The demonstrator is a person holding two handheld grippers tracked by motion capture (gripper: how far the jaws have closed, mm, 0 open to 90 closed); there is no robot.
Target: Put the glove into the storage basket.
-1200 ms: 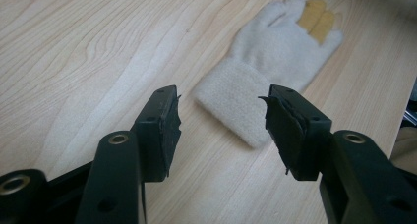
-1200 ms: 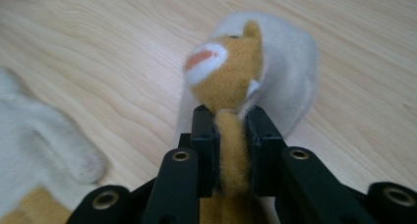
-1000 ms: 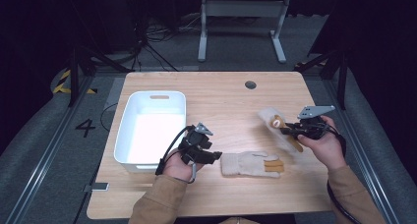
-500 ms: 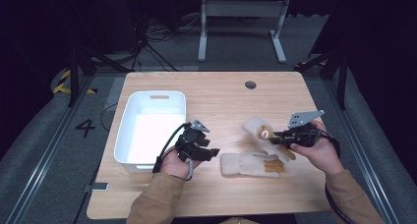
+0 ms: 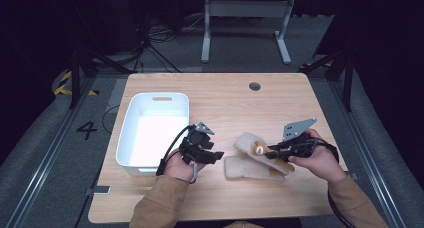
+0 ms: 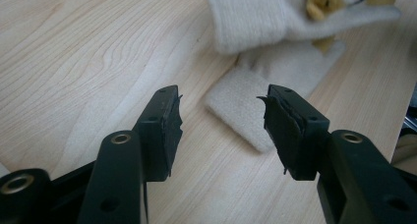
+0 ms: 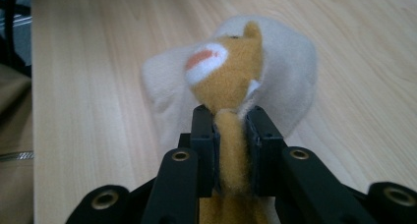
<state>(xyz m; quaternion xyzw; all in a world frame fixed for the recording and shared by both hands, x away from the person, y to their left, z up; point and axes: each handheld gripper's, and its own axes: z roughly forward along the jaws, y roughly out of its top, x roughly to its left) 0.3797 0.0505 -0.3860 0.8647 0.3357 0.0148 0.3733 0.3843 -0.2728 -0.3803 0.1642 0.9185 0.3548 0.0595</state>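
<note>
The held glove (image 7: 231, 86), a cream one with a brown bear face, hangs pinched in the right gripper (image 5: 272, 152) just above its mate (image 5: 250, 167) near the table's (image 5: 225, 103) five o'clock edge, with the left gripper (image 6: 221, 121) spread empty at the mate's nine o'clock, so lower it squarely, cuffs aligned.

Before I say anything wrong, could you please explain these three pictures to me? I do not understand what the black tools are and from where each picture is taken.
A person sits at a wooden table and holds one black tool in each hand: a hand-held gripper with two jaws. The high view looks down from above the table. Each of the other two pictures comes from a small camera riding on one gripper, looking along its jaws.

On the table stand a white plastic bin and a cream knitted glove, lying flat. The right hand-held gripper is shut on a second cream glove, pinching its tan bear decoration. The left hand-held gripper is open, holds nothing, and points at the cuff of the flat glove.
</note>
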